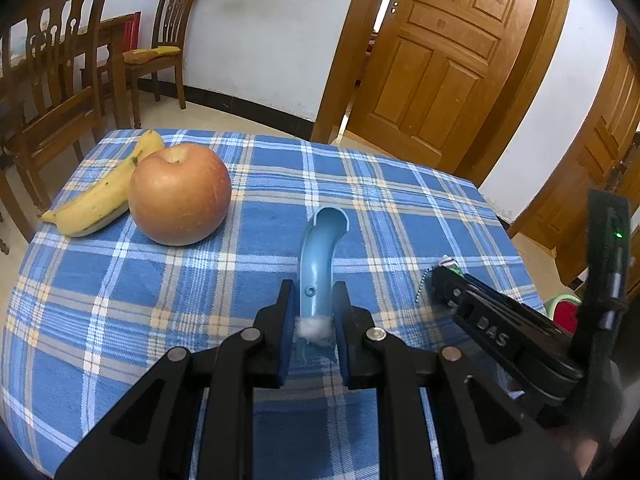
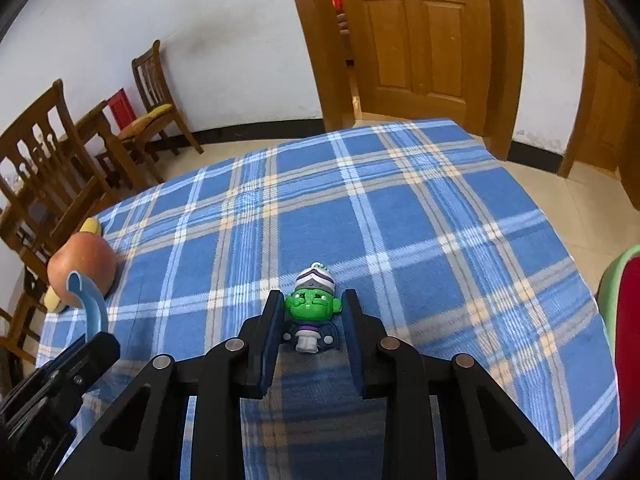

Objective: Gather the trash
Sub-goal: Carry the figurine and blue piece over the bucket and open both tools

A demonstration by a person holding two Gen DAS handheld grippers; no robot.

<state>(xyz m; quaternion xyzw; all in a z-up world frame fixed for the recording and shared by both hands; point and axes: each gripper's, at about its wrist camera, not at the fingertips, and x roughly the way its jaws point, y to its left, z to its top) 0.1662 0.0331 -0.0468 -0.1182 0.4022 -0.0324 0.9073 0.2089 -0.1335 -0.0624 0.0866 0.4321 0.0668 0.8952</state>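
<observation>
My left gripper (image 1: 313,296) is shut on a curved light-blue plastic piece (image 1: 320,252) that sticks forward above the table; a white fluff tuft (image 1: 314,327) sits between the pads. The same piece shows at the left of the right wrist view (image 2: 90,300). My right gripper (image 2: 312,308) has a small green-faced toy figure (image 2: 313,307) between its fingers, which touch or nearly touch the toy's head; the toy lies on the blue plaid tablecloth (image 2: 400,220). In the left wrist view the right gripper (image 1: 444,276) is at the right, with the toy's bead chain (image 1: 423,285) beside it.
An apple (image 1: 180,194) and a banana (image 1: 104,192) lie at the table's far left. Wooden chairs (image 1: 52,80) stand beyond the table's left side. A wooden door (image 1: 440,52) is behind. A red and green object (image 2: 628,340) is off the table's right edge.
</observation>
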